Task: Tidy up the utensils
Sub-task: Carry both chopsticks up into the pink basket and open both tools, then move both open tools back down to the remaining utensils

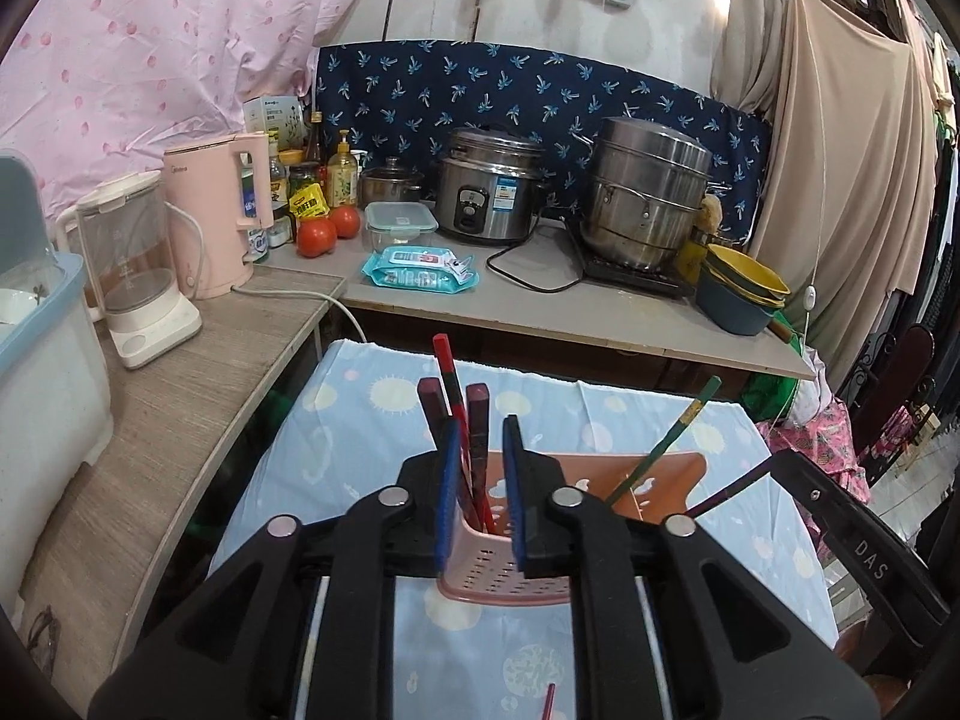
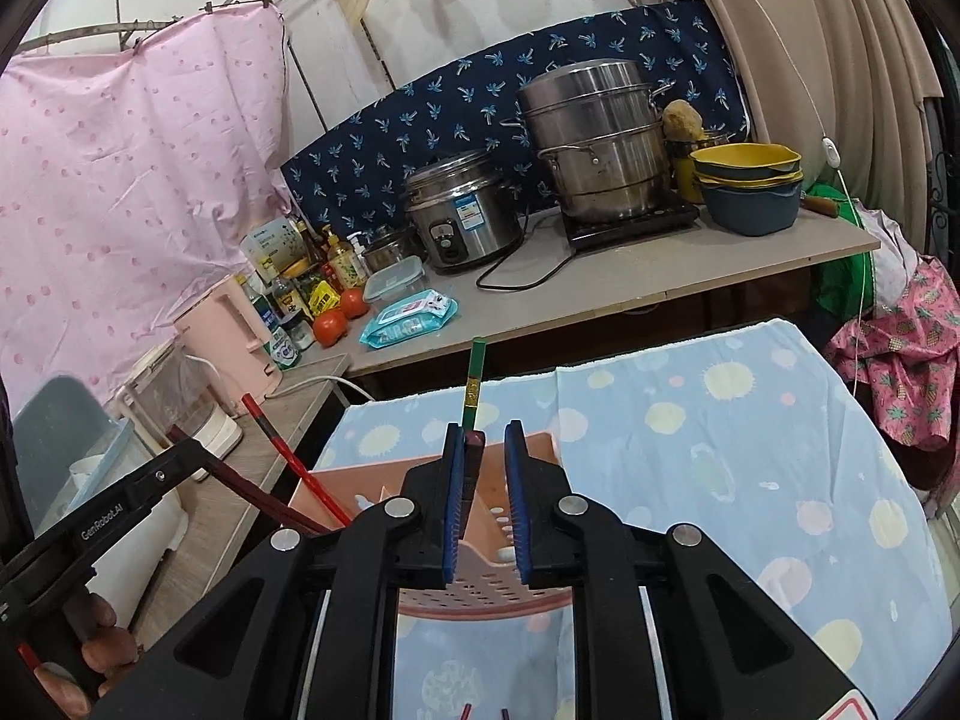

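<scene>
A pink perforated utensil holder point(image 1: 504, 564) stands on the blue patterned cloth point(image 1: 372, 396); it also shows in the right wrist view point(image 2: 486, 588). My left gripper point(image 1: 485, 438) is over its left compartment, jaws a little apart around red and dark red chopsticks point(image 1: 474, 426) standing inside. My right gripper point(image 2: 485, 441) is over the right compartment, jaws a little apart around a dark chopstick point(image 2: 474, 456), with a green chopstick point(image 2: 474, 384) just behind. Whether either gripper pinches a chopstick I cannot tell. The green chopstick point(image 1: 678, 432) leans in the holder.
A counter point(image 1: 540, 300) behind holds a rice cooker point(image 1: 489, 186), steamer pot point(image 1: 645, 192), stacked bowls point(image 1: 741, 294), wipes pack point(image 1: 420, 267), tomatoes point(image 1: 327, 228) and bottles. Kettles point(image 1: 216, 210) stand on the left shelf. Loose chopstick ends point(image 2: 486, 711) lie on the cloth.
</scene>
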Tool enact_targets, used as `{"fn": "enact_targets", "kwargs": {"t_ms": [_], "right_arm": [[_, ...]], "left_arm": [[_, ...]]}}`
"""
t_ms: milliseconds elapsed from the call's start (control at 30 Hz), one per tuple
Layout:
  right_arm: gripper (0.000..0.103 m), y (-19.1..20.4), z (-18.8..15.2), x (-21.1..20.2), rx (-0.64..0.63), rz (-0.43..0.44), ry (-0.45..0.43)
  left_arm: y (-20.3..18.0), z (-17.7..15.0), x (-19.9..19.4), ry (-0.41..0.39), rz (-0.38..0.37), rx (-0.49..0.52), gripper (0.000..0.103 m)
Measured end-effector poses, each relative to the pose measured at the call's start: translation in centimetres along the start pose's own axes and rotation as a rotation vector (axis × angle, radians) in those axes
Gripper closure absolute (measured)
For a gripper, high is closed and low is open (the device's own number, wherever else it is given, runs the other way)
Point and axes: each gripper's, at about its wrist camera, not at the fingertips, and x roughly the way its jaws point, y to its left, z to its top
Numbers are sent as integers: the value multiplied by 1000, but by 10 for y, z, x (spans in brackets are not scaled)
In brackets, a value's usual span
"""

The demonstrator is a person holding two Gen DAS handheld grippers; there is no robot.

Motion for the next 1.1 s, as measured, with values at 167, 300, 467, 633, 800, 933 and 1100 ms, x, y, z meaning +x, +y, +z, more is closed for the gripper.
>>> {"fn": "enact_targets", "kwargs": {"t_ms": [167,300,467,633,800,933,1100], "right_arm": [[82,-4,-5,-15,2,-11,-12],[79,-8,-13,-26,6,-11,-4],[79,-6,-31,-40,-17,-19,21],[79,-2,-50,-55,-42,-17,45],[79,4,-71,-67,-59,-7,79],[79,6,-89,-74,-64,-4,107],[79,3,-114,-84,-72,-14,152]], "left_arm": [[2,-3,-15,-28,17,-9,61],[2,-12,-25,-23,16,-5,61],[1,-28,-36,-2,17,7,61],[0,-49,-45,33,24,21,61],[-1,-68,-56,58,23,27,61],[-2,-83,-62,80,27,40,61],[0,-107,-69,124,29,40,61]]}}
